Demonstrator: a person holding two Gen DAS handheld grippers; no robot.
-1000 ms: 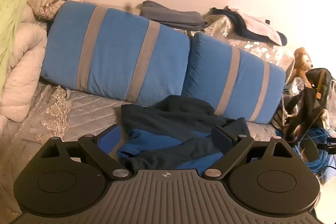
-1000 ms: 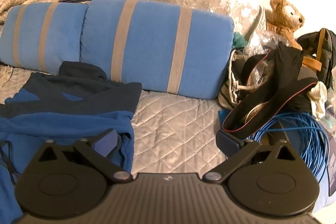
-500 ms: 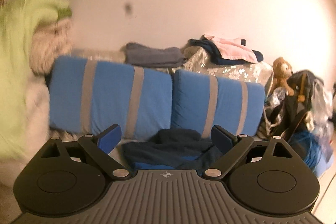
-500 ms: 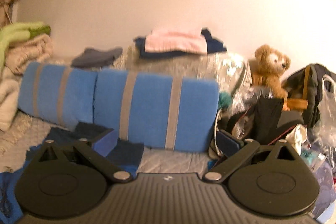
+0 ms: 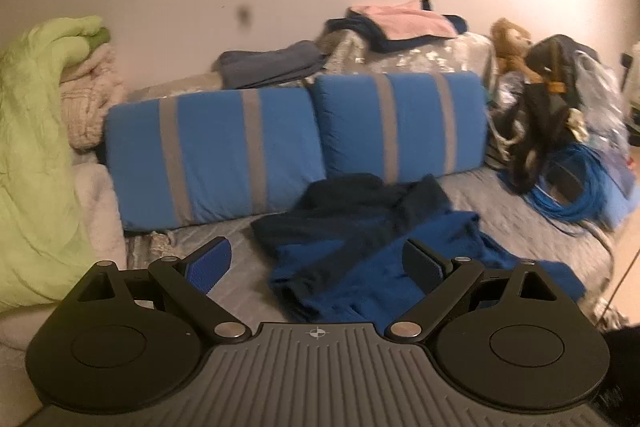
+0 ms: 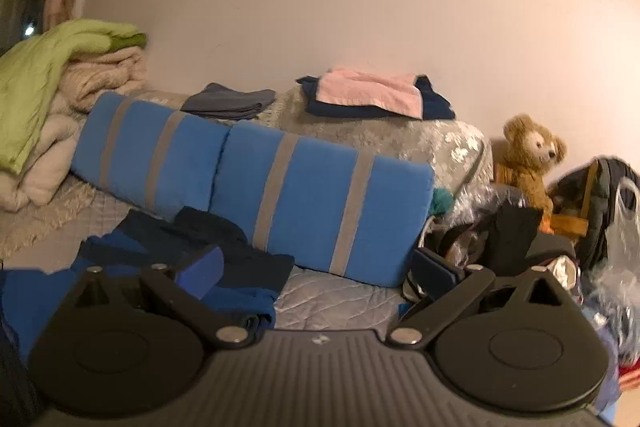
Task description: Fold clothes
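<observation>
While I'm holding both grippers up off the bed [image 5: 520,227], the left gripper [image 5: 320,261] is sitting wide open with nothing in it, same for the right gripper [image 6: 320,269]. Blue hoodie [image 5: 372,247] is lying crumpled just in front of the striped cushions [image 5: 216,163].

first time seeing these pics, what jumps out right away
The two bright blue pillows with grey stripes stand side by side along the back of the bed. In front of them a blue and navy garment lies crumpled and unfolded on the grey quilt, with both open tools hovering short of it. At the right end a brown teddy bear sits above a clutter of bags.
</observation>
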